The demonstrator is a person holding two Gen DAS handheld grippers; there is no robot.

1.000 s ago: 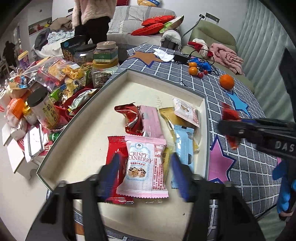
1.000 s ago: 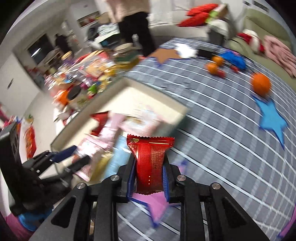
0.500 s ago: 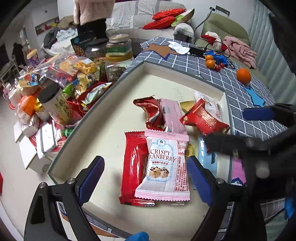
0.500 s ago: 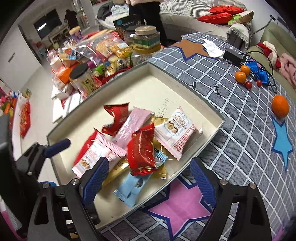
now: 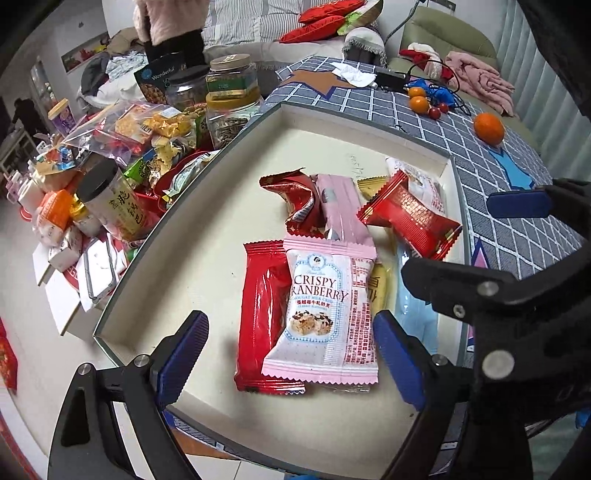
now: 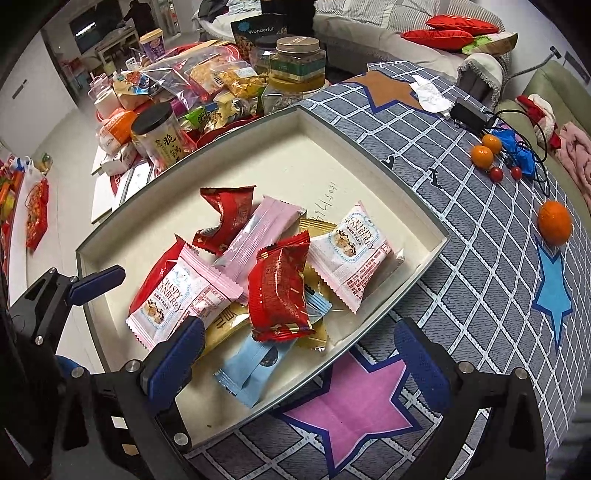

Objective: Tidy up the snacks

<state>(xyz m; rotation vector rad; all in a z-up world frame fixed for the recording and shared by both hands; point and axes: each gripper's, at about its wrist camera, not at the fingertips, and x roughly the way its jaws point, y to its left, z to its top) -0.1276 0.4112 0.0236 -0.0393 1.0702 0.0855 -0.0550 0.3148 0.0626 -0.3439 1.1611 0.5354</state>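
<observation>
two grippers, both spread wide, gripping nothing: left gripper (image 5: 290, 354) over the near cranberry packet (image 5: 325, 314), right gripper (image 6: 295, 362) just behind the dropped red packet (image 6: 279, 291). tray (image 6: 332, 155) ahead holds two cranberry packets, three red. beyond-right: three oranges (image 6: 554, 221).

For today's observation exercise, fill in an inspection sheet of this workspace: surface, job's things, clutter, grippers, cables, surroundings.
Surface: grey checked tablecloth with star patches.
Job's things: shallow box holding wrapped snacks; red packet lies on top of the pile, Crispy Cranberry packet near the front.
Clutter: jars and bagged snacks beside the box; tangerine.
Grippers: left gripper and right gripper both open, empty.
Cables: black cable by a small black adapter.
Surroundings: sofa, red cushions.
</observation>
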